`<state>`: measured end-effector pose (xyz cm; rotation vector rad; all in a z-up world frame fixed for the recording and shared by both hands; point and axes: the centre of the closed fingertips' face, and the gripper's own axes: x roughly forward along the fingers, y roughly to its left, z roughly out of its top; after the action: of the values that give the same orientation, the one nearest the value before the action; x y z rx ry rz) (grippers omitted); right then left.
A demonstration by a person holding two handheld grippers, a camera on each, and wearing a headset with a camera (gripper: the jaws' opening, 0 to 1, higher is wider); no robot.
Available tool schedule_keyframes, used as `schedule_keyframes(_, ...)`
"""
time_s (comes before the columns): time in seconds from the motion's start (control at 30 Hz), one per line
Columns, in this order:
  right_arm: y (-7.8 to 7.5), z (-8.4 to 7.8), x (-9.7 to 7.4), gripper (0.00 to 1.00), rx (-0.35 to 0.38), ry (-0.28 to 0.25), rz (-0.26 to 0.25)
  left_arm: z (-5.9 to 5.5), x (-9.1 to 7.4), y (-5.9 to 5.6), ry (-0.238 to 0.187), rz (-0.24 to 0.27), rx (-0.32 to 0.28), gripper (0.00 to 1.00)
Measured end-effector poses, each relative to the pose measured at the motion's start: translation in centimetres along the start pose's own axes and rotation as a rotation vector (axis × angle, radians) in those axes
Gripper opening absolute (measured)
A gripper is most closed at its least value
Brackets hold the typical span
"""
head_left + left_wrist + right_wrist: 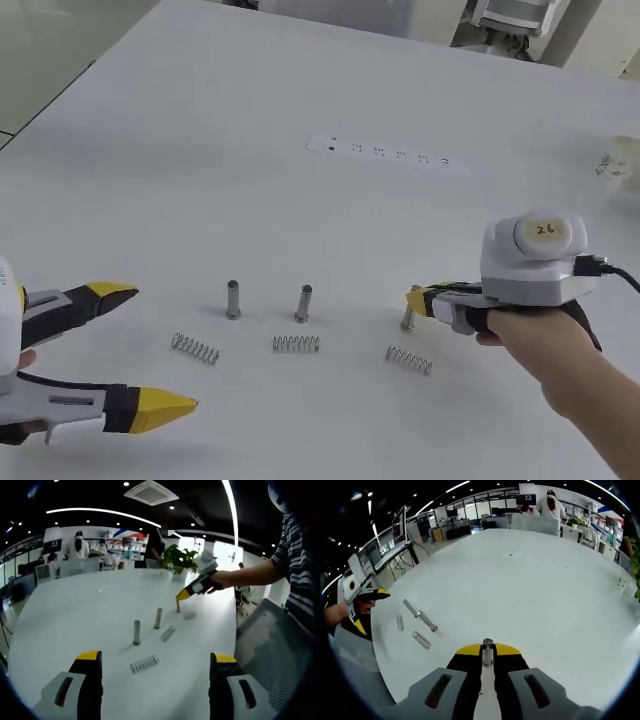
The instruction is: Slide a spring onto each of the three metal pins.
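Note:
Two metal pins (233, 299) (304, 303) stand upright on the white table (300, 220). A third pin (408, 319) is upright at the right, and my right gripper (418, 300) is shut on it; its top pokes up between the closed yellow jaws (487, 649). Three springs (195, 348) (296, 344) (409, 360) lie flat, one just in front of each pin. My left gripper (140, 348) is open at the lower left with nothing between its jaws. It points at the nearest spring (144, 664) and pin (136, 632).
A white power strip (385, 152) lies further back on the table. A pale object (620, 165) sits at the right edge. The person's hand (540, 340) holds the right gripper. People and office furniture stand beyond the table in the gripper views.

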<state>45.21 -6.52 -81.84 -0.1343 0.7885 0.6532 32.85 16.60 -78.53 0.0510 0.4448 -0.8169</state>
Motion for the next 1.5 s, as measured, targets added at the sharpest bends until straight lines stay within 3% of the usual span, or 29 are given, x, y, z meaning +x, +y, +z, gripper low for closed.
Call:
schedule_keyframes(0.63,1.0,-0.9,-0.8,0.06,-0.008,0.007,0.022,-0.1,0.1,-0.2,0.002,-0.008,0.000,0.85)
schedule_keyframes(1.13,0.9,-0.5,-0.9,0.19,-0.004,-0.010,0.020,0.3,0.1,-0.2,-0.007,-0.010,-0.002,0.85)
schedule_keyframes(1.5,1.3,-0.6,-1.1,0.22,-0.005,-0.024,0.029,0.1,0.2,-0.1,0.001,-0.011,-0.001,0.85)
